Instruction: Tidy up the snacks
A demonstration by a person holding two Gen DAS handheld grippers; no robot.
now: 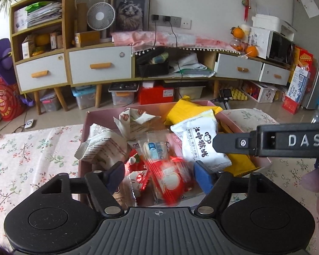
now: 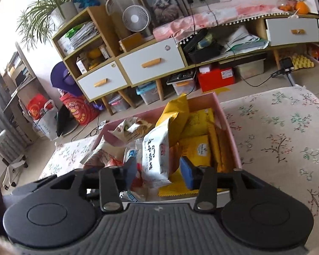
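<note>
**Crowded Pink Box, 2 Tongs, Loose Packets**

Floral cloth covers the worktop (image 2: 282, 140), and on it sits a pink box (image 1: 86, 127) heaped with snack packets; a cabinet and storage bins fill the room behind.

Left tongs (image 1: 159, 175) are spread apart over the near edge of the box, with a blurred red packet (image 1: 170, 179) lying between the blue pads, apparently not pinched. Right tongs (image 2: 157, 170) are also released; a white packet with black lettering (image 2: 155, 157) stands on edge in their gap, leaning toward the left pad at 9 o'clock. Yellow packets (image 2: 197, 148) are stacked at 1 o'clock of it, against the right wall of the box.

Risks, as I judge them:
- The white packet is upright and unsupported; a nudge from either pad could tip it onto the pile.
- In the left view the right tool crosses in at 3 o'clock, near the left tongs; both working the same corner could collide.
- Slick, puffy wrappers may slide out of a shallow pinch.
- Closing on the heap could catch 2 packets at once.
</note>
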